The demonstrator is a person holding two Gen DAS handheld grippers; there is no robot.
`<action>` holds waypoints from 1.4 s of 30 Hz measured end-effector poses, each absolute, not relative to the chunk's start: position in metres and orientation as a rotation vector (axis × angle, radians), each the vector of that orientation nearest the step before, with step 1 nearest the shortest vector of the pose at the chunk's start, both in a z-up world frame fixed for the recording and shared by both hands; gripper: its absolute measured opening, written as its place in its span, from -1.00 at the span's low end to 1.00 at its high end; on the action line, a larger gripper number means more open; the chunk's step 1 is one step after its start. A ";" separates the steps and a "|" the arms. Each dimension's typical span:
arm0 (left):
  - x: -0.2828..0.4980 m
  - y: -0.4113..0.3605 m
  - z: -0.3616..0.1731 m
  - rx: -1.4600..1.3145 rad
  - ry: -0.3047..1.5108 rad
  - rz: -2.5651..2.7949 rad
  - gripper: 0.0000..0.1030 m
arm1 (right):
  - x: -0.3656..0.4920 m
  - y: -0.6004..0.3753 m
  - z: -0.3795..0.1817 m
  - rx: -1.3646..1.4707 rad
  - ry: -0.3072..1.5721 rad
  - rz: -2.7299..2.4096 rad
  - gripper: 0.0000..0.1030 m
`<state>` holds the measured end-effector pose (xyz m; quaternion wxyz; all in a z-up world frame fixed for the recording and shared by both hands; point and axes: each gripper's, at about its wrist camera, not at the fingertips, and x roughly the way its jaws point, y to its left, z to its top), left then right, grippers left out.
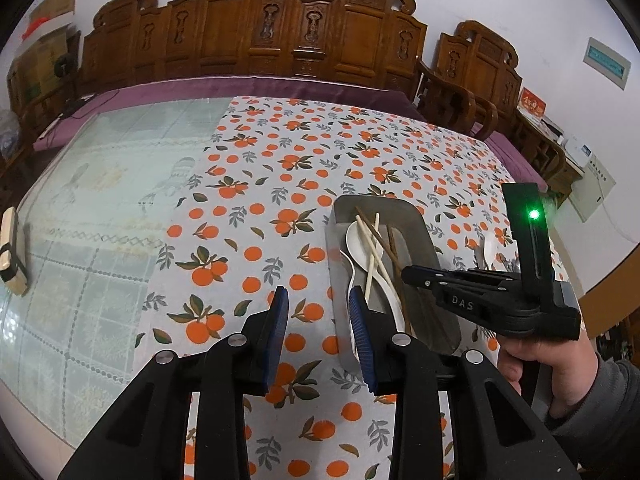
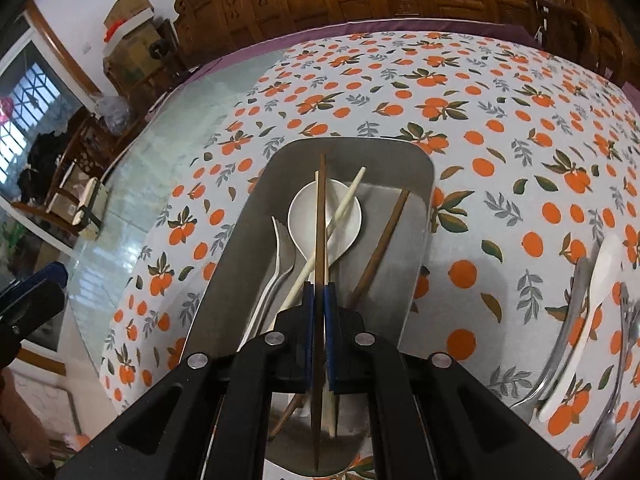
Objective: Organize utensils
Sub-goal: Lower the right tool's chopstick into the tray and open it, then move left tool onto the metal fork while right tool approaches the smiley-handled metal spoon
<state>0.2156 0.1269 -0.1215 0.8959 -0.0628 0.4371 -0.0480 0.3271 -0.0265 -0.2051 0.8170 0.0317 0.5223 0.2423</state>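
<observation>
Left wrist view: left gripper (image 1: 318,320) fingers released, nothing between them, only the orange-print cloth (image 1: 280,168) on the worktop below. Its right-hand finger (image 1: 362,332) overlaps the near left rim of the metal tray (image 1: 420,220). The tray's long axis runs away from the camera; inside lie a white spoon (image 1: 358,236), pale chopsticks (image 1: 370,256) and brown chopsticks, all roughly lengthwise. The right gripper (image 1: 408,272) reaches in over the tray from the right, held by a hand (image 1: 532,364).

Right wrist view: right gripper (image 2: 319,292) fingers clenched on a dark brown chopstick (image 2: 320,216). The stick runs straight along the fingers' line, far tip pointing toward the tray's far end, near end sticking out behind the pads. It sits centred between the two blue pads, over the spoon bowl. A second brown chopstick (image 2: 382,244) lies at a slant to its right, a pale fork (image 2: 280,252) to the left. More metal spoons (image 2: 568,320) lie on the cloth near the worktop's right edge.
</observation>
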 end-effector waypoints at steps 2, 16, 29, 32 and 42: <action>0.216 0.127 -0.122 -0.130 0.906 -0.099 -0.43 | 0.325 -0.023 -0.202 0.037 1.097 0.521 -0.86; 0.211 0.104 -0.113 -0.106 0.888 -0.118 -0.13 | 0.292 -0.062 -0.154 -0.041 0.952 0.585 -0.82; 0.199 0.065 -0.103 -0.067 0.859 -0.119 0.57 | 0.244 -0.136 -0.114 -0.055 0.879 0.574 -0.82; 0.197 0.055 -0.102 -0.055 0.859 -0.119 0.68 | 0.236 -0.152 -0.110 -0.056 0.870 0.558 -0.82; 0.198 0.024 -0.108 -0.027 0.871 -0.153 0.72 | 0.219 -0.208 -0.111 -0.060 0.864 0.470 -0.65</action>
